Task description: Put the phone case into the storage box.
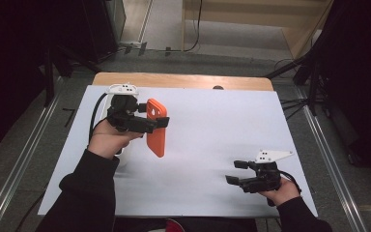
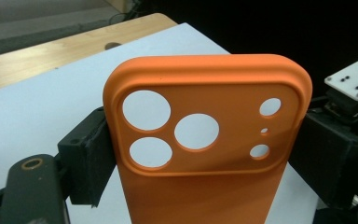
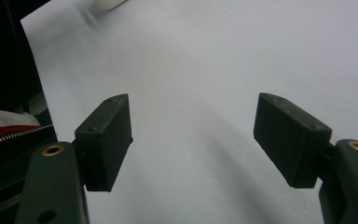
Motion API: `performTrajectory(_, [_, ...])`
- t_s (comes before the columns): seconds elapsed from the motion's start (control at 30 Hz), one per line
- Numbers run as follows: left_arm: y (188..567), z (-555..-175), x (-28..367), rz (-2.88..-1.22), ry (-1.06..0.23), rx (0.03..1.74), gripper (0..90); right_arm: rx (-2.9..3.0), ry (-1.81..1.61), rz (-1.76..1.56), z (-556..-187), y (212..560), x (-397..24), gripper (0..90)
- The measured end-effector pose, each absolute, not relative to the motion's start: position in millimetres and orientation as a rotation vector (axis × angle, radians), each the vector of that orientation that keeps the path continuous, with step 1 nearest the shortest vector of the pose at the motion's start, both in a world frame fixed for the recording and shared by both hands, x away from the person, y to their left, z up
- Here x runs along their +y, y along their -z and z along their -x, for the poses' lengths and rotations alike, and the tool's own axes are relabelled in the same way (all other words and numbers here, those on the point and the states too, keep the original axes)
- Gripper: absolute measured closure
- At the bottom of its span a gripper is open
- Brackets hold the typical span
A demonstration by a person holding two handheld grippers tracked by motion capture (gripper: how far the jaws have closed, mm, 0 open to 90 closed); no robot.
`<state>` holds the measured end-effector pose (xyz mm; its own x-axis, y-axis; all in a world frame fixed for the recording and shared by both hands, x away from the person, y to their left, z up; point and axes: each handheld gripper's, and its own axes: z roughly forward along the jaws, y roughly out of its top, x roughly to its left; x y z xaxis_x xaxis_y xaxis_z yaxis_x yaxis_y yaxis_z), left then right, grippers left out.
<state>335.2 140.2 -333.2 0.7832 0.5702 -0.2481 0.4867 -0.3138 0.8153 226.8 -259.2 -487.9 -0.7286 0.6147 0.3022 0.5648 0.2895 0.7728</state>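
Left gripper (image 1: 160, 123) was clamped on a bright orange soft-plastic phone case with round camera cut-outs (image 1: 156, 128), jaws closed partway onto its two long edges. In the left gripper view the black pads (image 2: 91, 161) pressed the sides of the case (image 2: 205, 135) just below the camera holes, the camera end pointing away from the lens. In the high view the case was held up off the white sheet covering the table (image 1: 207, 130), at the left side of the scene, standing roughly on edge with its long axis running near to far. The left hand (image 1: 107, 139) gripped the handle, dark sleeve behind it.

Right gripper (image 1: 233, 173) sat low at the near right, well apart from the case. Its jaws stood wide apart with nothing between them; bare white sheet (image 3: 205, 70) showed through the gap in the right gripper view. The right hand (image 1: 282, 191) held it near the sheet's near edge.

A strip of bare light wooden tabletop (image 1: 183, 80) showed beyond the far edge of the sheet.
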Motion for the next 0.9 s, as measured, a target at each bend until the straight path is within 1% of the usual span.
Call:
performTrajectory(0.13, [331.4,-339.0,149.2,-1.954,-0.103,0.816,16.1,2.473,-1.459,-1.130,-226.4,486.8,-258.0,26.8])
performTrajectory(0.3, [330.5,-344.1,157.4,-1.967,-0.148,0.854,16.1,2.478,-1.455,-1.130,-225.2,487.4,-257.2,26.8])
performTrajectory(0.9, [322.3,-353.2,185.2,-1.925,-0.217,0.921,16.1,2.480,-1.447,-1.128,-222.1,488.0,-256.7,26.7])
